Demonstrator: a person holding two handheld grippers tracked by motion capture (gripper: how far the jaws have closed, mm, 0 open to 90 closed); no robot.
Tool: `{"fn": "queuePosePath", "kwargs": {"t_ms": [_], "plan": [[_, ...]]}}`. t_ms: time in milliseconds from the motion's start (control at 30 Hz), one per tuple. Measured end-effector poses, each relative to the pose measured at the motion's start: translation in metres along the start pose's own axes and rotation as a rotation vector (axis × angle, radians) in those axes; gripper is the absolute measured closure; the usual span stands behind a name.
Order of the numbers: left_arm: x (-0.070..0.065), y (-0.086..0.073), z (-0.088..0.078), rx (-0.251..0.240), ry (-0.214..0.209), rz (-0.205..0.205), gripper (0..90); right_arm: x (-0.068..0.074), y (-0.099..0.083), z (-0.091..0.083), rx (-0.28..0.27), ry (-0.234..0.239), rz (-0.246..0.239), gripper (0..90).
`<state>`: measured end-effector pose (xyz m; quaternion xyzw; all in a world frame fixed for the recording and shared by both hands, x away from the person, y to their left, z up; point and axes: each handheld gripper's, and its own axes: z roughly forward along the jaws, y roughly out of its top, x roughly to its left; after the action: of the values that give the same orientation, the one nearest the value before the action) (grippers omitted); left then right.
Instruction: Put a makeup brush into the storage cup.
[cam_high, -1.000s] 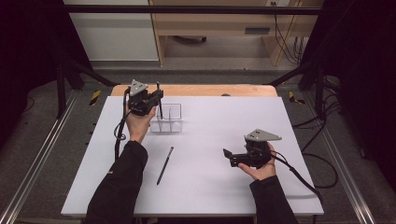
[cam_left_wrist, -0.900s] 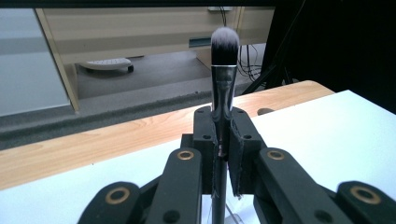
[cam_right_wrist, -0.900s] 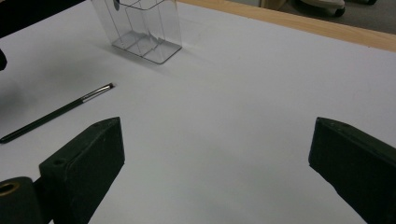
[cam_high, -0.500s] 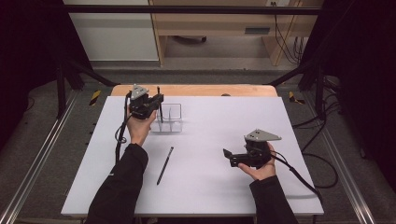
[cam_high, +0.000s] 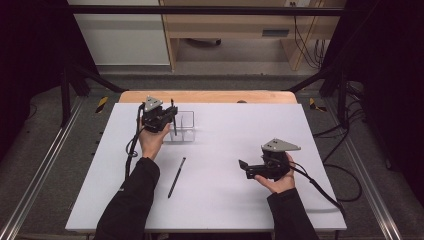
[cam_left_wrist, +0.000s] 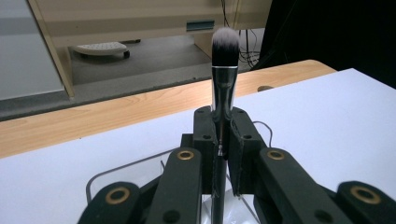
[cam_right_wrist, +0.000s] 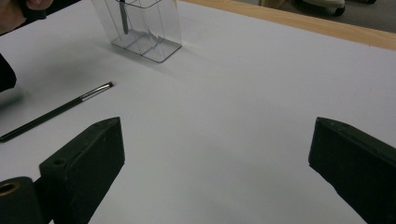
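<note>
Left gripper view showed the left tongs (cam_left_wrist: 223, 154) clamping an upright, grey-tipped makeup brush (cam_left_wrist: 224, 70) above a clear organiser (cam_high: 183, 126); right tongs (cam_right_wrist: 215, 163) gaped; a black pencil (cam_high: 176, 176) lay nearer on the bench (cam_high: 225, 200).

Clear holder (cam_high: 184, 127) stands at table (cam_high: 225, 200) rear left; brush (cam_high: 173, 120) upright in it; slim brush (cam_high: 176, 177) lies before it

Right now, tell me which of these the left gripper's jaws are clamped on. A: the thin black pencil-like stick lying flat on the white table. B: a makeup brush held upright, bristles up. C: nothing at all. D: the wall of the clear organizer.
B: in the left gripper view the left gripper has its jaws pressed on the handle of the makeup brush, bristles up, over the clear organizer.
</note>
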<state>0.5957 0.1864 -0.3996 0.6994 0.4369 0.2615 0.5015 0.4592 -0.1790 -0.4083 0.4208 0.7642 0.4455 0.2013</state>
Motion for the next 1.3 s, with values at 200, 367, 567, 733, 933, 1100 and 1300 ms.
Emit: {"fn": "queuePosePath", "kwargs": {"t_ms": [200,367,567,733,933,1100,1300], "plan": [[0.000,-0.005,0.002,0.016,-0.001,0.001,82.6,0.000,0.000,0.000,0.002,0.002,-0.002,4.1],[-0.001,-0.008,0.002,0.027,-0.005,0.010,82.4,0.000,0.000,0.000,0.000,0.002,-0.001,4.1],[0.000,-0.007,0.000,0.037,-0.010,0.011,79.8,0.000,0.000,-0.001,-0.005,0.002,0.001,4.1],[0.001,-0.004,-0.006,0.030,-0.010,0.016,74.8,0.001,0.000,-0.001,-0.007,0.003,0.002,4.1],[0.001,-0.002,-0.016,0.034,-0.013,0.021,64.1,0.000,0.001,-0.003,-0.012,0.003,0.002,4.1],[-0.001,-0.003,-0.025,0.031,-0.033,0.025,57.1,0.000,0.001,-0.004,-0.016,0.003,0.004,4.0],[-0.007,-0.004,-0.039,0.026,-0.057,0.039,45.2,0.000,0.002,-0.006,-0.019,0.002,0.005,4.0]]}}
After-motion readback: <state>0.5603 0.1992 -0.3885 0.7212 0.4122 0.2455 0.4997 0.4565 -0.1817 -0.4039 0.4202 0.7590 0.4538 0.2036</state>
